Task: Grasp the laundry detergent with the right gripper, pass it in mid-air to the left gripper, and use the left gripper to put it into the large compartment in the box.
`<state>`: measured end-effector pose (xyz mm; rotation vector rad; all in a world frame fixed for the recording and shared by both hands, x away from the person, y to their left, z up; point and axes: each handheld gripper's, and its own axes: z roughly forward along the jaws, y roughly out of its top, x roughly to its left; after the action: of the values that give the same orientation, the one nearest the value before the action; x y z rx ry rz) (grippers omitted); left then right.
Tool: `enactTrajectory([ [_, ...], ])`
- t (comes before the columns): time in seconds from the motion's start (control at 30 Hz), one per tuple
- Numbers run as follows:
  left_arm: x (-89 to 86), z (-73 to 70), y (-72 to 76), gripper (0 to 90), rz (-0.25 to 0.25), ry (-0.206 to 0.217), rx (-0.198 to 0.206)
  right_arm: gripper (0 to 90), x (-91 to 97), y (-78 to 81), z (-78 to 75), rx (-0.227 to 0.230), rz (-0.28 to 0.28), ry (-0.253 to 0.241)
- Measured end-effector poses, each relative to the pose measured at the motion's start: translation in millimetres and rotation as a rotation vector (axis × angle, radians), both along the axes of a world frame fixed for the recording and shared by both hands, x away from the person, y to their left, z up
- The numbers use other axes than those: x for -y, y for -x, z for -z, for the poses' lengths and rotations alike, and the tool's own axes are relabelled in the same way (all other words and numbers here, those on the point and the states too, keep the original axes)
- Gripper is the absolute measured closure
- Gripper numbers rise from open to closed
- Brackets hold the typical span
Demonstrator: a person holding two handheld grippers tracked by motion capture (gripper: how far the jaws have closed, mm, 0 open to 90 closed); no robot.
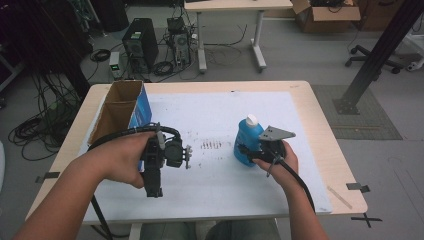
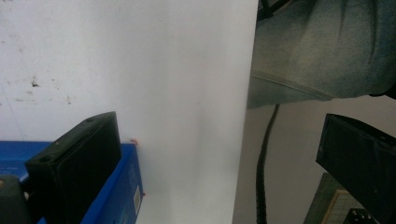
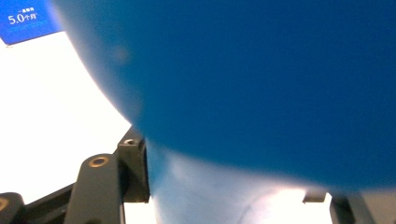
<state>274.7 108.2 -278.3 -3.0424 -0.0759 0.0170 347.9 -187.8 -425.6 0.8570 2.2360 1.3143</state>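
Now smooth rounded blue bottle (image 1: pixel 246 140) in right hand-held gripper (image 1: pixel 248 151)

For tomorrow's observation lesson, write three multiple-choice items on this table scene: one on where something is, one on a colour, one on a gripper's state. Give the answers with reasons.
1. Where does the open cardboard box stand?
A. at the table's left far corner
B. at the table's right near corner
C. on the floor

2. What colour is the bottle's cap?
A. red
B. white
C. black

3. What is the left gripper doing?
A. clamping the box
B. gripping the bottle
C. open, holding nothing

Answers: 1 A, the high view shows it there beside the left hand. 2 B, the cap tops the blue bottle against the right gripper. 3 C, its jaws stand apart over the white mat.
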Motion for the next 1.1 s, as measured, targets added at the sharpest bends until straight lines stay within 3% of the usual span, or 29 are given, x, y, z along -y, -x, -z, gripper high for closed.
enactTrajectory([
  [0.1, 0.6, -0.2, 0.1, 0.4, 0.002, 0.001, -0.001, 42.6, -1.5, 0.7, 0.8, 0.006, -0.008, -0.003],
  [0.67, 5.6, -1.8, -0.9, 0.4, 0.008, 0.001, 0.004, 46.3, 1.7, 1.8, -0.4, 0.014, -0.020, -0.048],
  [0.7, 6.5, -2.6, -0.9, 0.4, 0.008, 0.000, 0.005, 46.3, 4.0, 2.2, -6.5, 0.018, -0.036, -0.068],
  [1.07, 6.8, -12.0, -3.8, 0.4, 0.004, 0.008, 0.021, 46.2, 6.9, 10.5, -36.7, 0.021, -0.140, -0.046],
  [1.1, 6.9, -14.2, -4.7, 0.4, 0.002, 0.011, 0.023, 46.2, 7.2, 14.7, -43.8, 0.017, -0.179, -0.052],
])
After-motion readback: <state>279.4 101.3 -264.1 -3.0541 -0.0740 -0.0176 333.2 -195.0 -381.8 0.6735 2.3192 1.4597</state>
